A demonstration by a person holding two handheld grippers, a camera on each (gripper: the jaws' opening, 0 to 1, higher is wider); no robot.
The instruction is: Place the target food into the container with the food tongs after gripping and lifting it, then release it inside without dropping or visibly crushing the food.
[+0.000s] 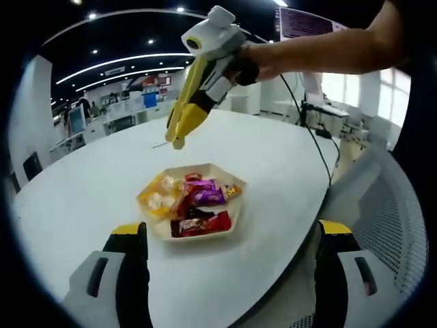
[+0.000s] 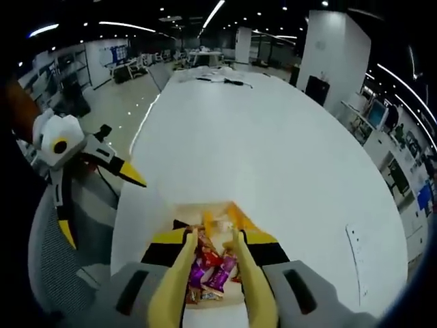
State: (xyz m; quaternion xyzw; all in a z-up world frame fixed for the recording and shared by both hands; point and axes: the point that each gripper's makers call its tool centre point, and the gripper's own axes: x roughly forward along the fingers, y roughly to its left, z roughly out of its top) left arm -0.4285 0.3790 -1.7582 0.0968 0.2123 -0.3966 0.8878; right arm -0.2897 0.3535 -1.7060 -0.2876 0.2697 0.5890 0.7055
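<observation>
A pale hexagonal paper tray [image 1: 207,168] sits on the white table [image 1: 89,184] with several wrapped candies [image 1: 198,205] in it, yellow, purple and red. My left gripper [image 1: 231,231] hovers just short of the tray, jaws wide apart and empty. A hand holds my right gripper [image 1: 177,141] well above the tray's far side, its yellow tongs angled downward. In the right gripper view the right gripper [image 2: 215,234] hangs over the tray [image 2: 205,212], the tong tips apart with nothing between them and candies [image 2: 212,270] underneath. The left gripper [image 2: 102,208] shows at the left, open.
The table [image 2: 273,137] stretches far ahead, with small items [image 2: 218,78] at its far end and a flat label [image 2: 358,249] at the right. A grey mesh chair [image 1: 389,205] stands at the table edge. A black cable [image 1: 307,130] crosses behind the tray.
</observation>
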